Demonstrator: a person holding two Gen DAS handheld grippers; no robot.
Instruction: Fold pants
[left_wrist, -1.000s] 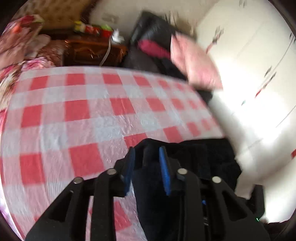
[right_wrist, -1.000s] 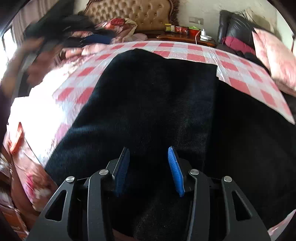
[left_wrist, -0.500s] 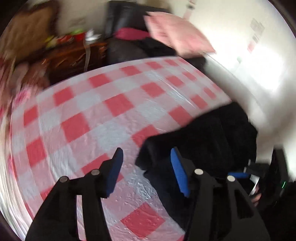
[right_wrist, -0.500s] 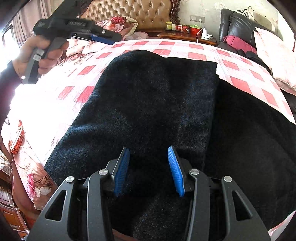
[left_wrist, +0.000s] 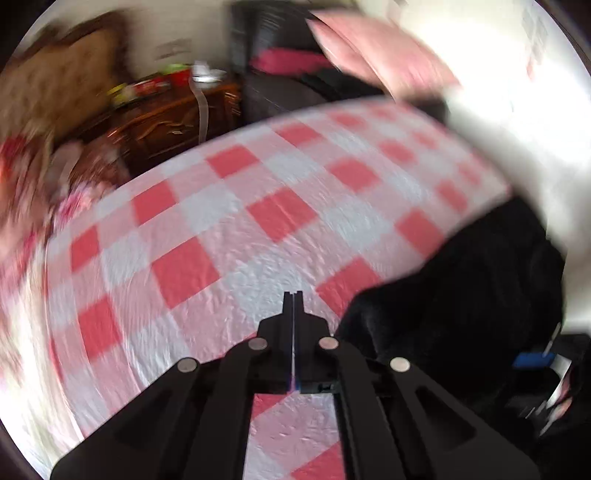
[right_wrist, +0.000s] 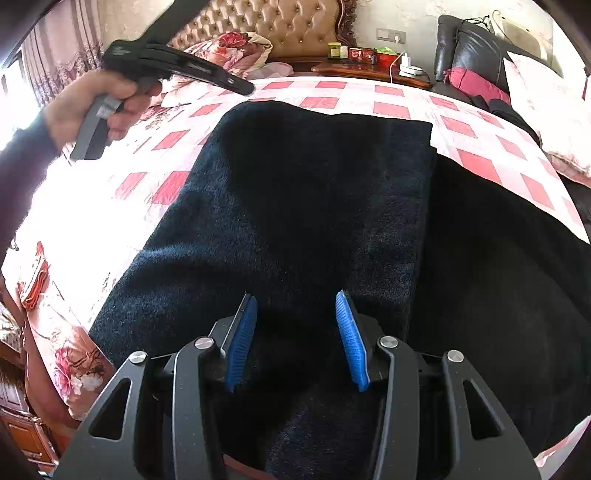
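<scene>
Dark, fuzzy pants (right_wrist: 303, 206) lie spread on the red and white checked bedcover (right_wrist: 480, 162), one layer folded over another with a straight edge down the right. My right gripper (right_wrist: 297, 339) is open just above the near part of the pants, holding nothing. My left gripper (left_wrist: 293, 306) is shut and empty, above the bare checked cover (left_wrist: 221, 229), left of the pants' edge (left_wrist: 461, 295). In the right wrist view the left gripper (right_wrist: 243, 88) is held in the air at the upper left.
A tufted headboard (right_wrist: 295, 22) and floral pillows (right_wrist: 232, 48) are at the far end. A wooden nightstand (right_wrist: 369, 68) with small items stands beside a black leather chair (right_wrist: 465, 40). A pink pillow (right_wrist: 546, 110) lies at the right.
My left gripper let go of the pants' edge, opened, then shut empty and swung left over the bare cover. My right gripper stayed open and still.
</scene>
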